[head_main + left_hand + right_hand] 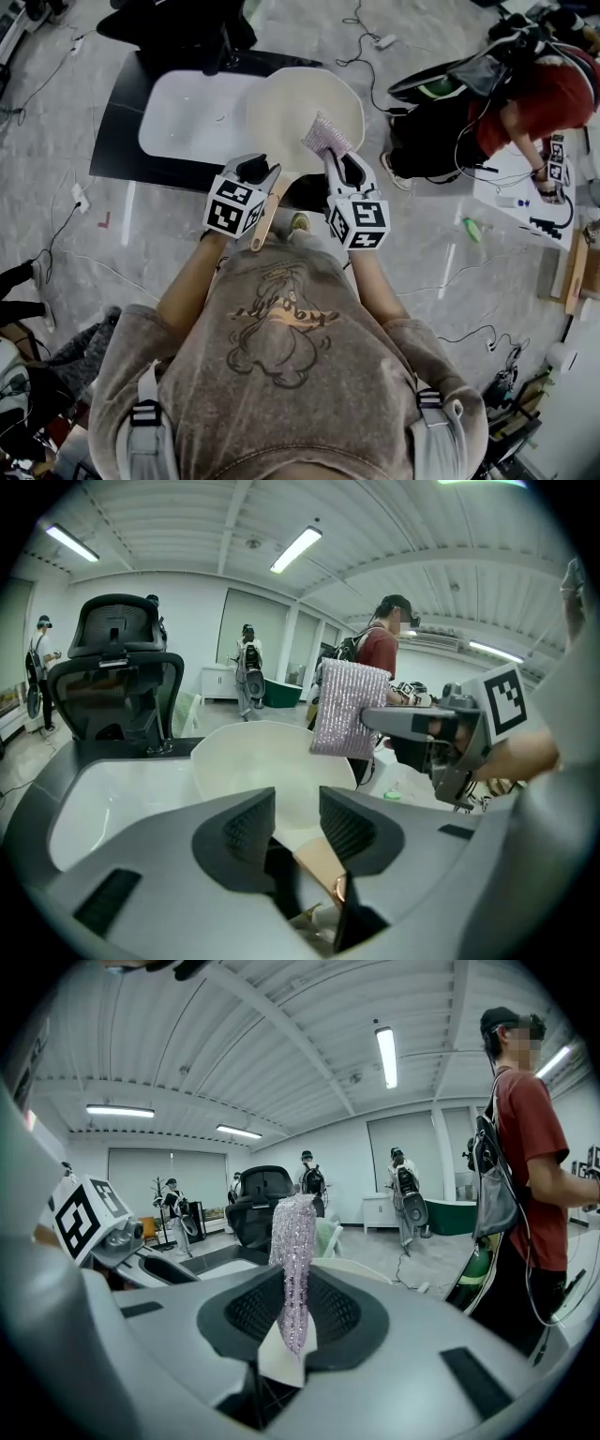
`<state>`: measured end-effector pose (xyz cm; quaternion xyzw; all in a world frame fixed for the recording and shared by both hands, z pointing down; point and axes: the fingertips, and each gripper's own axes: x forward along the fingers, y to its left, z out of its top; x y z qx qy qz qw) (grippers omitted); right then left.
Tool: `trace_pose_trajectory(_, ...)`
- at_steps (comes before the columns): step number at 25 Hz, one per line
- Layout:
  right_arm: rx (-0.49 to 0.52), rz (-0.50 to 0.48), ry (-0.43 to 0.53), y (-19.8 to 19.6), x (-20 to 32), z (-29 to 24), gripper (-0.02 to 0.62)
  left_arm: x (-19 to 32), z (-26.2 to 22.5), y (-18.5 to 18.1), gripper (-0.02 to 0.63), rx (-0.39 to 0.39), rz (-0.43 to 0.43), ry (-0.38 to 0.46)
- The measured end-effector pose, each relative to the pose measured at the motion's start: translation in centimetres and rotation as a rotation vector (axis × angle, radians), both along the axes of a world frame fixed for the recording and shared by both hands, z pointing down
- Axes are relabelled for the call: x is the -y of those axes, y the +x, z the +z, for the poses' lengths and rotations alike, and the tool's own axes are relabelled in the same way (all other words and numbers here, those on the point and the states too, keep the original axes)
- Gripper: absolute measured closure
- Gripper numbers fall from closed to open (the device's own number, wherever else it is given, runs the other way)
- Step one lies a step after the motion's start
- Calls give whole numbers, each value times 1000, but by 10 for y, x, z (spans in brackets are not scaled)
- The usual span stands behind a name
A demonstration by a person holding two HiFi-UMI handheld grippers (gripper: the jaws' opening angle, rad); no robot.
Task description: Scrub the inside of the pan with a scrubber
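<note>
A cream pan [305, 112] lies over the right end of a white sink [192, 117], with its wooden handle [266, 214] pointing back toward me. My left gripper [262, 172] is at that handle. In the left gripper view the handle [323, 869] lies low between the jaws, which stand apart with a dark gap beside it, so the gripper [295, 822] is open. My right gripper [339, 161] is shut on a pink glittery scrubber [325, 137], held upright over the pan's near rim. The scrubber [292, 1260] stands pinched between the right gripper's [292, 1312] pads.
The sink is set in a black counter [117, 141]. A black office chair [117, 667] stands behind it. A person in a red top [539, 98] works at a white table to the right. Cables trail over the grey floor [56, 75].
</note>
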<state>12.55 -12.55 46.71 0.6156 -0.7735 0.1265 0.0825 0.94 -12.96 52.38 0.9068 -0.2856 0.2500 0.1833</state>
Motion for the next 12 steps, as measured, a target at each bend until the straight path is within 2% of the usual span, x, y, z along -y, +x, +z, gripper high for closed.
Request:
trace_pose_trajectory(4,2,-17,-2,4,7,3,512,2,14,3,338,34,-20,-11)
trace_pose_trajectory(6,4,-33,-2,3,12,4,512,3,22,4,291,53,-29,-21)
trace_pose_trajectory(12,7,-64,-8,2,26,11,512,-2,46,11,224,94,-11,-66)
